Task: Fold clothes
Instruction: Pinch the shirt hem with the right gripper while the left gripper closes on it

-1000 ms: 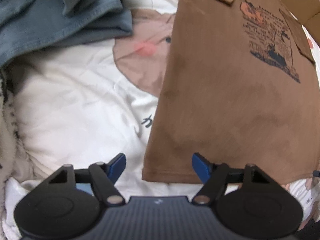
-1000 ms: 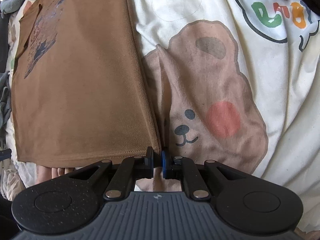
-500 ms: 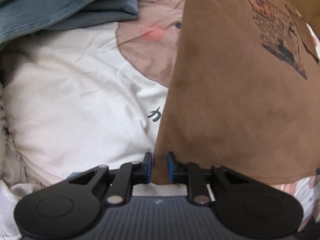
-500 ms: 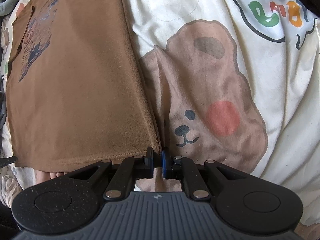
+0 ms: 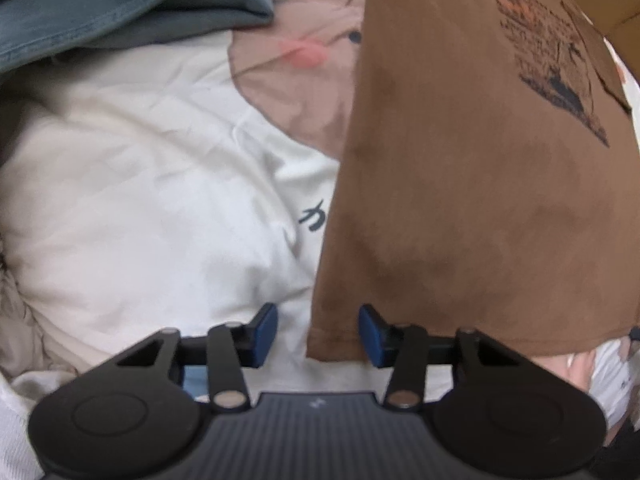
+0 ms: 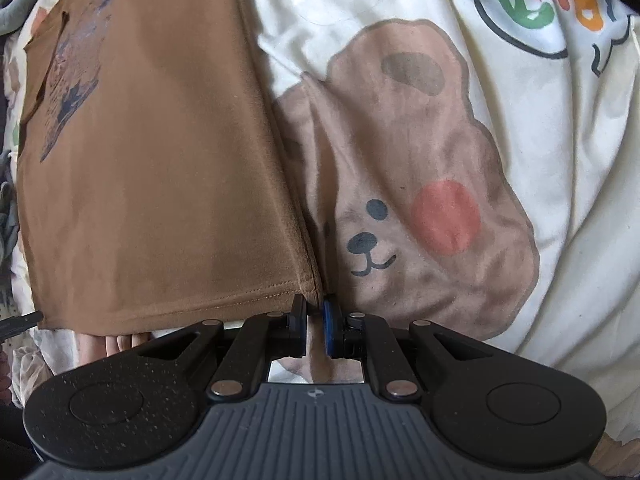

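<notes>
**Both my grippers at the hem of a brown T-shirt on a bear-print quilt**

Seen left to right: a heap of grey-blue clothing (image 5: 120,4) lies at the far left edge of the cream quilt printed with a brown cartoon bear (image 5: 152,184). My left gripper (image 5: 318,330) points straight down at the near left corner of the brown short-sleeved cotton T-shirt with a dark chest print (image 5: 480,184). Its blue-padded jaws are opening, and the shirt's hem corner sits between them without either pad pressing on it.

The shirt lies flat on the quilt, face up, already narrowed into a long panel, with its collar end far from me and its hem nearest.

At the shirt's opposite near corner, my right gripper (image 6: 314,330) is nearly pressed together; the stitched hem corner runs into the narrow gap. I judge that it pinches that corner, though the contact itself is hidden behind the pads. Toes of a bare foot (image 6: 116,344) show just below the hem. Farther right, the bear's face (image 6: 420,220) and some coloured lettering (image 6: 556,0) mark open quilt.

By my reckoning the fabric is light, soft and limp: it will sag and crease if lifted by one point. The two hem corners, where doubled stitching gives firmer purchase, look the best places to grip.
</notes>
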`<control>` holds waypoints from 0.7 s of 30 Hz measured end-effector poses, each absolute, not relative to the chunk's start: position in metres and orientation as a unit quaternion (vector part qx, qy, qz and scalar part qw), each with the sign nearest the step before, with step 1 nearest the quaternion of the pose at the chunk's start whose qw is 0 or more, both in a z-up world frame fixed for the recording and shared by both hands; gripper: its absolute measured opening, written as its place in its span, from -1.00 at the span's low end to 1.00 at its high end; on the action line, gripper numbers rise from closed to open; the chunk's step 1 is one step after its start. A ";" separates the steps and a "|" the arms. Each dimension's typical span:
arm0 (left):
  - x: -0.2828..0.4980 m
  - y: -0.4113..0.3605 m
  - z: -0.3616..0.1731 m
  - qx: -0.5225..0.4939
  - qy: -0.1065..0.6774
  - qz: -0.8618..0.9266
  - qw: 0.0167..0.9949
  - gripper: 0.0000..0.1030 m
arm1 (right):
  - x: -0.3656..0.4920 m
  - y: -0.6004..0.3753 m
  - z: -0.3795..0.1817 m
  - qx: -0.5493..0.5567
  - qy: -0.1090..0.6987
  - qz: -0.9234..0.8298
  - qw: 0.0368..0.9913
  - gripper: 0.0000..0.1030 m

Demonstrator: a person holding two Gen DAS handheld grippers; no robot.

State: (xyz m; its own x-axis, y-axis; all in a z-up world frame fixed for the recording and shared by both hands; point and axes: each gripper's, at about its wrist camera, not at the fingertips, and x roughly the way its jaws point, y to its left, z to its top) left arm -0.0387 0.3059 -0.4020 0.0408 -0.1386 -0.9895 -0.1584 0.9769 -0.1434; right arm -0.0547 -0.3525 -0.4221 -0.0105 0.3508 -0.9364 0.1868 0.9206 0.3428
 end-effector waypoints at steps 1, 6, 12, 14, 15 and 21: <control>-0.039 0.306 -0.402 -0.106 0.693 0.008 0.713 -0.21 | -0.055 -0.353 -0.420 0.186 0.706 0.060 0.681 -0.80; -0.041 0.306 -0.403 -0.113 0.698 0.007 0.707 -0.81 | -0.053 -0.368 -0.415 0.192 0.691 0.053 0.695 -0.40; -0.043 0.304 -0.394 -0.111 0.700 0.005 0.706 -0.86 | -0.046 -0.376 -0.407 0.191 0.676 0.064 0.709 -0.27; -0.042 0.304 -0.394 -0.113 0.702 0.004 0.703 -0.85 | -0.044 -0.369 -0.408 0.178 0.675 0.070 0.713 -0.27; -0.042 0.303 -0.395 -0.114 0.704 0.005 0.701 -0.85 | -0.043 -0.365 -0.408 0.172 0.675 0.073 0.714 -0.27; -0.039 0.298 -0.405 -0.114 0.715 0.007 0.689 -0.74 | -0.041 -0.349 -0.421 0.152 0.684 0.091 0.708 -0.27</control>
